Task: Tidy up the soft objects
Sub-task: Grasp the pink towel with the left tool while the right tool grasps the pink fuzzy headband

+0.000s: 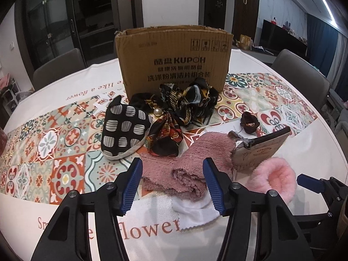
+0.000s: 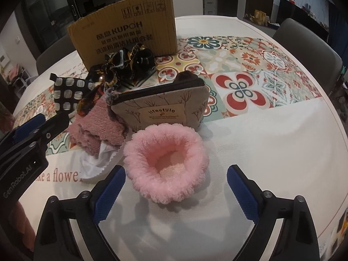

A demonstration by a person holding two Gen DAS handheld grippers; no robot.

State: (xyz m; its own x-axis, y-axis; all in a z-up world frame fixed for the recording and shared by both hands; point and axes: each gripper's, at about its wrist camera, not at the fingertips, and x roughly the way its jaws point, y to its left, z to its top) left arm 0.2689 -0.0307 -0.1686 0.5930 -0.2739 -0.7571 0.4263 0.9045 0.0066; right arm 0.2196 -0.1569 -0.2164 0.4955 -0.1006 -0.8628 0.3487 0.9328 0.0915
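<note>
A folded dusty-pink towel [image 1: 180, 171] lies between the blue pads of my left gripper [image 1: 173, 187], which stands open and straddles it; I see no pad pressing on it. A white cloth [image 1: 195, 211] sticks out from under the towel. My right gripper [image 2: 175, 173] is open, wide around a fluffy pink ring [image 2: 165, 163] on the white tablecloth, with gaps on both sides. Behind the ring leans a beige zip pouch [image 2: 161, 108]. Further back are a black pouch with grey patches [image 1: 126, 130], dark patterned scarves [image 1: 184, 100] and an open cardboard box [image 1: 174, 56].
A small dark brown scrunchie [image 1: 249, 121] lies right of the scarves. The round table [image 2: 271, 130] carries a tile-patterned runner. Grey chairs [image 1: 58, 67] [image 2: 304, 41] stand at the far rim. Each gripper shows at the edge of the other's view.
</note>
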